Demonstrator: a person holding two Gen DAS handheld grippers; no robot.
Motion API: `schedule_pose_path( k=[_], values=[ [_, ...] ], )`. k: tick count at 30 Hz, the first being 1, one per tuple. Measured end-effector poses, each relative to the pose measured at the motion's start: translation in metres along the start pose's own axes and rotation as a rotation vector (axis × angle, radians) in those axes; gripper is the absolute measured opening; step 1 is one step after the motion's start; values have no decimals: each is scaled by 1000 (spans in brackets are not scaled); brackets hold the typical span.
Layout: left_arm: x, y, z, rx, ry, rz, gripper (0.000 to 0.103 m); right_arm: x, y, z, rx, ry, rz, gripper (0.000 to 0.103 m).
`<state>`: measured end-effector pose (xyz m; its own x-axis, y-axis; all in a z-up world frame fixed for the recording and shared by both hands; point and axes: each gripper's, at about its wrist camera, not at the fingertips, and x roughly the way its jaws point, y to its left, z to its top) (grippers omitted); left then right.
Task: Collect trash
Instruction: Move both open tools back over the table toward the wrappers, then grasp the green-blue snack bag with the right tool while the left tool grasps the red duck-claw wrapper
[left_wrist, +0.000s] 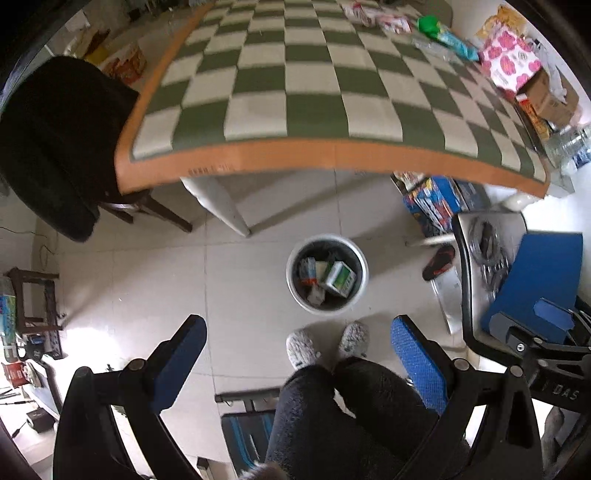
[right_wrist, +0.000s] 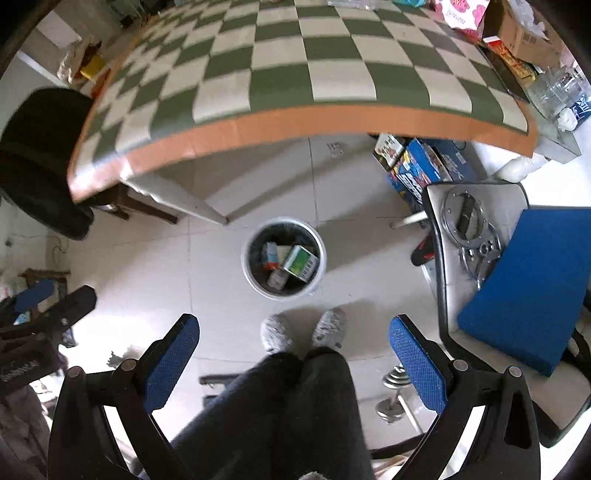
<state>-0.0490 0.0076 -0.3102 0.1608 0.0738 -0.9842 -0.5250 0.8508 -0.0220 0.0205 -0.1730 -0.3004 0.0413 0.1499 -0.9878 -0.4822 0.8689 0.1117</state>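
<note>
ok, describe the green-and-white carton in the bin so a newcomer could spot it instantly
Start at the checkered table; on the tiled floor just past its front edge stands a round white trash bin with a dark liner. The green-and-white carton lies tilted on top at the bin's right side. It is the biggest piece there and the only green one; the smaller cartons beside it are bluish with orange.

Glossy tiled floor (right_wrist: 147, 266), fuzzy slippers (right_wrist: 275, 332), white plastic bin (right_wrist: 246, 266)
</note>
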Motion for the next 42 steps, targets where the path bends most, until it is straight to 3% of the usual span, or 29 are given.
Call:
schedule_pose_path(
  k=[3, 8, 17, 22, 24, 28, 31, 36, 39, 42],
  values=[
    [-16, 0, 19, -23, -37, 15, 102, -16, -1, 21, 40, -24, 35, 103],
    [-36, -11, 77, -32, -152, 45, 102, -42, -8, 86, 80, -89, 70, 103],
    [-26, -46, 229, -74, -226, 140, 103, -51, -64, 269, 56, -143, 30, 103],
    [0, -83, 331, -144, -197, 212, 103, -19, -111, 416, -56, -85, -110, 103],
    [18, -101, 374, -159, -172, 240, 103, -5, -125, 460, -114, -54, -160, 103],
    [55, -131, 444, -190, -123, 259, 103, 39, -140, 558, -334, 35, -292, 103],
    [81, -146, 485, -212, -87, 263, 103, 73, -140, 603, -489, 84, -372, 103],
    [119, -154, 525, -270, -21, 242, 103, 129, -140, 663, -686, 189, -436, 103],
    [130, -150, 532, -316, 7, 221, 103, 161, -139, 685, -779, 254, -400, 103],
    [137, -142, 530, -387, 41, 173, 103, 172, -140, 694, -782, 268, -332, 103]
  ],
)
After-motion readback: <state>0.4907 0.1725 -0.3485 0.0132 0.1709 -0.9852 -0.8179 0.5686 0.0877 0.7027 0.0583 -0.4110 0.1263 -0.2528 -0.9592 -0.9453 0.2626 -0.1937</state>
